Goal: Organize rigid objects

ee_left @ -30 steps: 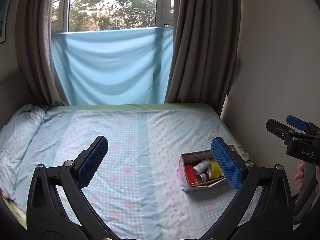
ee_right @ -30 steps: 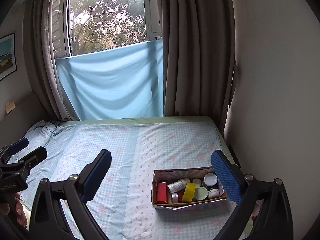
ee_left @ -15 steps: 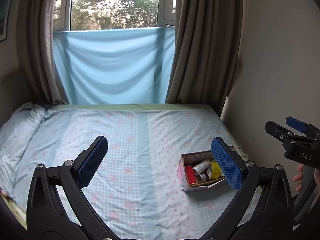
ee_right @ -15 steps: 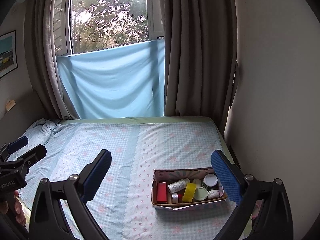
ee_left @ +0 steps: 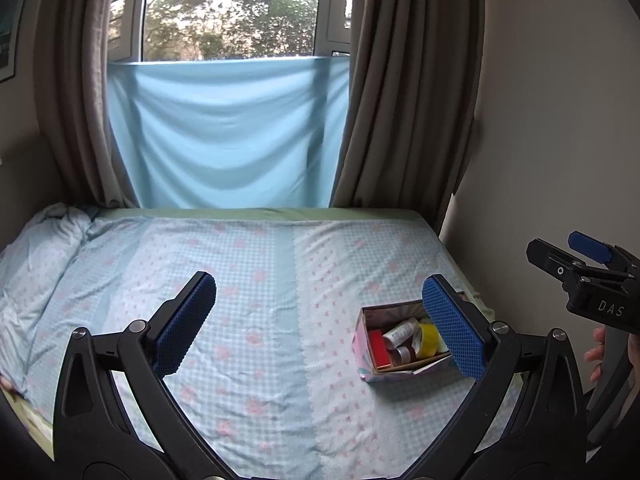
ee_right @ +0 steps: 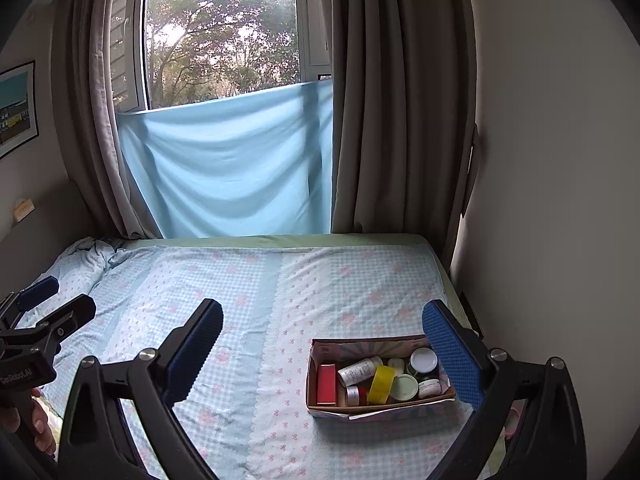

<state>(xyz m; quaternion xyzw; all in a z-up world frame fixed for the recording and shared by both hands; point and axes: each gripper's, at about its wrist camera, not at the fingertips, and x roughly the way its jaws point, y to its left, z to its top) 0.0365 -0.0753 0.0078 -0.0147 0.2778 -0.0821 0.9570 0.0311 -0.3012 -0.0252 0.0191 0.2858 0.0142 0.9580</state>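
**Two open grippers above a bed with a small box of containers**

A bed point(ee_right: 320, 288) fills the space ahead of both grippers, covered by a pale blue checked sheet point(ee_left: 248, 280) with pink flowers. Past the jaws, at the bed's far edge, a light blue cloth point(ee_right: 232, 160) hangs across the lower part of a window point(ee_right: 220, 36), with trees outside. Grey-brown curtains point(ee_right: 400, 100) hang on each side. A plain wall point(ee_right: 560, 160) runs along the bed beyond the right-hand jaw. A framed picture point(ee_right: 16, 108) hangs on the wall far off to the left.

The left gripper point(ee_left: 320, 328) has its jaws wide apart, holding nothing; bare sheet lies between its blue pads. The right gripper point(ee_right: 324, 356) is likewise spread wide and empty. Each gripper shows at the edge of the other's view, with part of a hand point(ee_right: 36, 424) on its handle.

An open cardboard box point(ee_right: 380, 404) sits on the sheet near the bed's wall side. In the right wrist view it lies between the jaws, close to the right-hand pad, which covers its right end. In the left wrist view the right-hand pad hides part of it.

Inside the box lie a red carton point(ee_right: 326, 384), a white bottle point(ee_right: 358, 372) on its side, a yellow tape roll point(ee_right: 380, 384), a dark jar with a white lid point(ee_right: 423, 360), and other small lidded jars, crowded together and touching.
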